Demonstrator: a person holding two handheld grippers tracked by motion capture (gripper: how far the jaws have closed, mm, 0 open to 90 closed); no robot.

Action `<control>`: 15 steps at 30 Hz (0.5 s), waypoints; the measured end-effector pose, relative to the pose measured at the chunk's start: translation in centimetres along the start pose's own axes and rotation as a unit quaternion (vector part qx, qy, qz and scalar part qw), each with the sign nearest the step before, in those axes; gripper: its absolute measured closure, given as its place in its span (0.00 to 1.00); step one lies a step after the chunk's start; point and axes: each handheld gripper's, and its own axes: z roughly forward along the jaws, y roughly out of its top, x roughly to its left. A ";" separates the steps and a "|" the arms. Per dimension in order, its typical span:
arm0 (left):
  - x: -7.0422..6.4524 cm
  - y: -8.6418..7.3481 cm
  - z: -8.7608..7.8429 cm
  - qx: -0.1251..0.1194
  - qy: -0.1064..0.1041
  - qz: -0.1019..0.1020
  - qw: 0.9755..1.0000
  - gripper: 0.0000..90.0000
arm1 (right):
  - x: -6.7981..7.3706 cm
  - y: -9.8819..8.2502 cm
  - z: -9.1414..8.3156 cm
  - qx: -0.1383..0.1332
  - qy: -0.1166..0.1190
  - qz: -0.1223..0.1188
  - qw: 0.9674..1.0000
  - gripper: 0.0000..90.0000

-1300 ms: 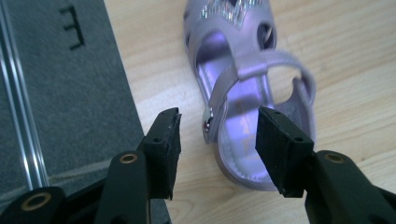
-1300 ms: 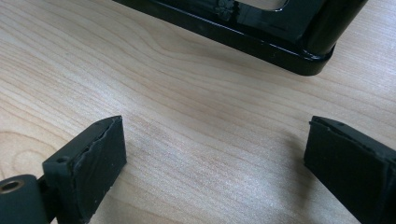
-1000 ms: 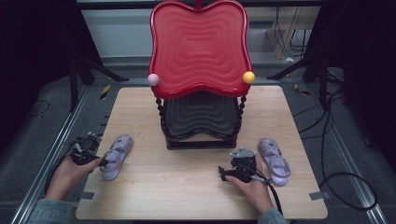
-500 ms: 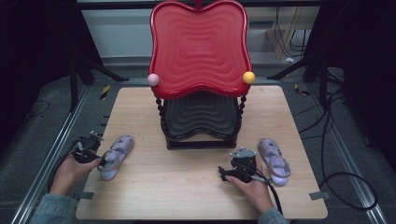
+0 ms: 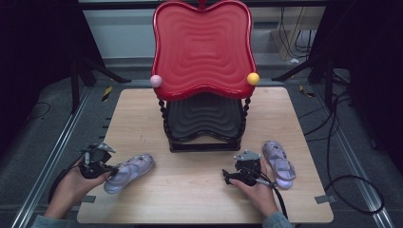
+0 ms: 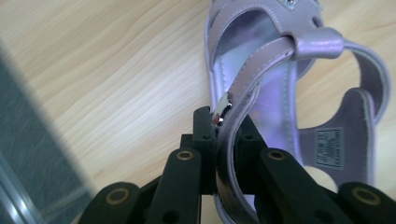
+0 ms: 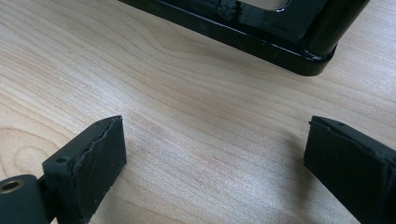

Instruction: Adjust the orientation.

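Pinching the side strap of the lilac strappy plastic sandal (image 6: 261,93), the left gripper (image 5: 102,166) has just been closing its jaws, which now stand nearly shut with the strap between them; the sandal's long axis runs forward from the jaws towards the black base of the red wavy two-tier shoe rack (image 5: 202,142). Open pale wooden tabletop (image 5: 190,190) lies between jaws and rack. The right gripper (image 7: 215,154), jaws wide and empty, rests just beside the second lilac sandal (image 5: 279,164).

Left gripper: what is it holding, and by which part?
The left gripper is shut on the lilac sandal, pinching its side strap by the buckle.
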 end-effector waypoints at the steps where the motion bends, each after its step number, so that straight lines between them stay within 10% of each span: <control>1: -0.8 0.6 0.1 -0.004 -0.004 0.011 1.000 0.92 | 0.0 0.0 0.0 0.001 0.000 0.000 1.000 0.07; 9: -5.4 5.6 4.4 -0.021 -0.039 0.074 0.996 0.92 | 0.0 0.0 0.0 0.000 0.001 0.000 1.000 0.07; 15: -6.3 5.6 6.1 -0.017 -0.033 0.088 0.995 0.92 | -0.1 -0.1 -0.1 -0.001 0.003 -0.004 1.000 0.07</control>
